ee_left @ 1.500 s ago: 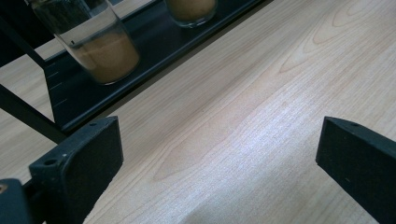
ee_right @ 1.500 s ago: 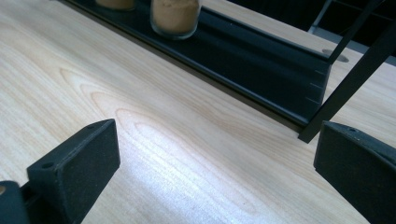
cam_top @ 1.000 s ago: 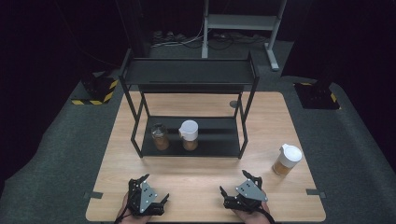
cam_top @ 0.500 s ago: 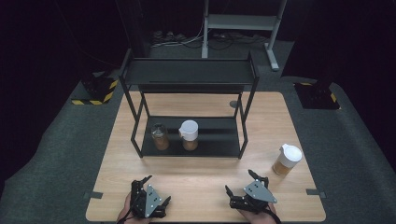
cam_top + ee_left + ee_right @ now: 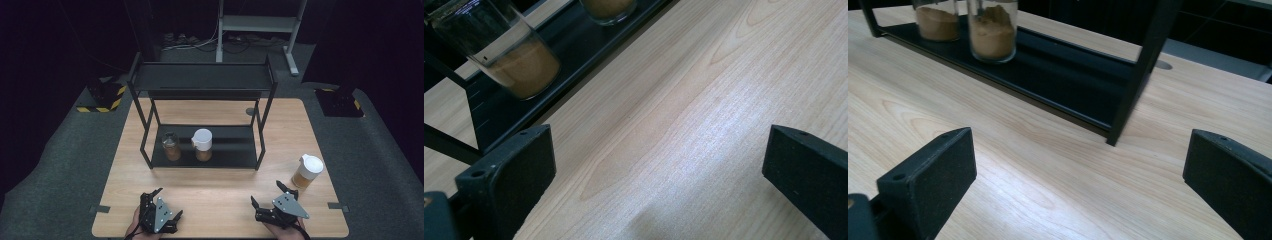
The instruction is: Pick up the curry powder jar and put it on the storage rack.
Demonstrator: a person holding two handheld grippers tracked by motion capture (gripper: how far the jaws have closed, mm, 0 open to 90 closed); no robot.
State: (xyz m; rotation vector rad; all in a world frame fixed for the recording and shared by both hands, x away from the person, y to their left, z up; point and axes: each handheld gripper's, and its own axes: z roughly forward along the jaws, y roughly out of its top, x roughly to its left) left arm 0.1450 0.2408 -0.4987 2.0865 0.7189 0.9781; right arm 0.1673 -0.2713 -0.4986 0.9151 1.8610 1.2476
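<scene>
Right gripper (image 5: pixel 266 202), jaws spread wide and holding nothing, sits at the near right of the table (image 5: pixel 225 187). The white-lidded jar (image 5: pixel 307 171) stands just beyond it, farther right, not touching it. Left gripper (image 5: pixel 165 209), also wide, rests near left.
</scene>
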